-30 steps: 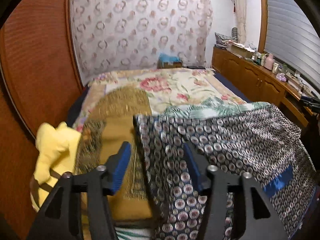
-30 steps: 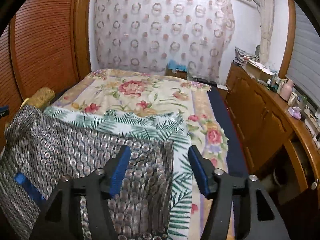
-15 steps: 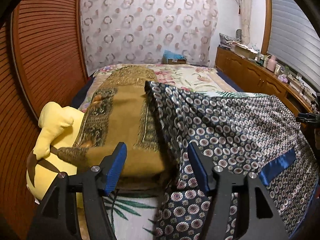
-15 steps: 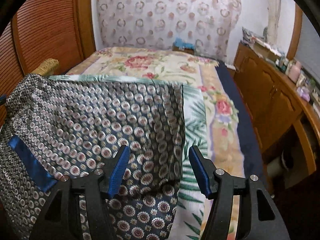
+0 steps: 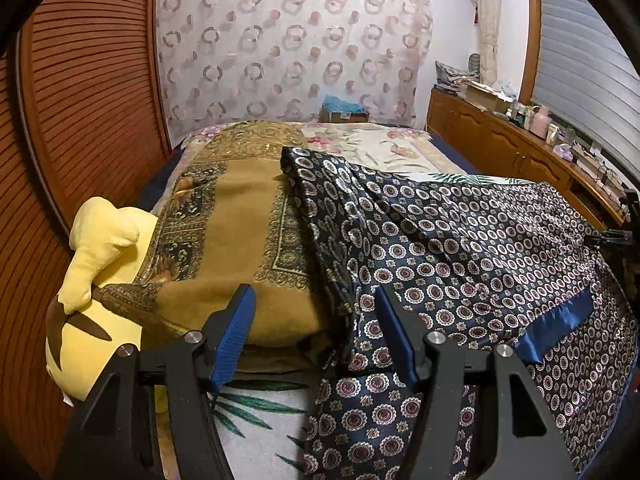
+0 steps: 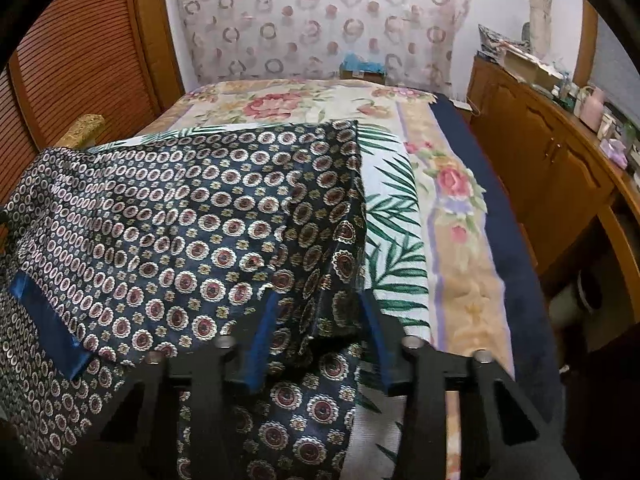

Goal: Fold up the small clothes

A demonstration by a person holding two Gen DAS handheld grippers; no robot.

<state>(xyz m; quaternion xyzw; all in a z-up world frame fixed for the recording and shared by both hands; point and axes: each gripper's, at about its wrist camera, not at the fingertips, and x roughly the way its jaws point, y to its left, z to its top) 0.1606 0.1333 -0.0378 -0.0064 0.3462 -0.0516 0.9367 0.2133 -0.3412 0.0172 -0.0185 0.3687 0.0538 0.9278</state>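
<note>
A dark navy garment with a circle print [image 5: 460, 248] lies spread on the bed, with a shiny blue band [image 5: 556, 326] near its front edge. Its left edge rests against a mustard blanket. My left gripper [image 5: 314, 330] is open over that left edge, with cloth lying between the blue pads. The garment fills the left of the right wrist view [image 6: 192, 232]. My right gripper [image 6: 316, 328] is open around its right front corner, and the cloth drapes over the fingers [image 6: 260, 340].
A folded mustard blanket [image 5: 236, 240] and a yellow plush toy [image 5: 96, 280] lie at the bed's left. A floral bedspread [image 6: 460, 240] covers the bed. A wooden sideboard [image 6: 560, 168] runs along the right. Louvred wooden doors [image 5: 80, 100] stand left.
Both grippers have dropped lower and closer to the garment. The right gripper now has the garment's right corner between its fingers. Both stay open.
</note>
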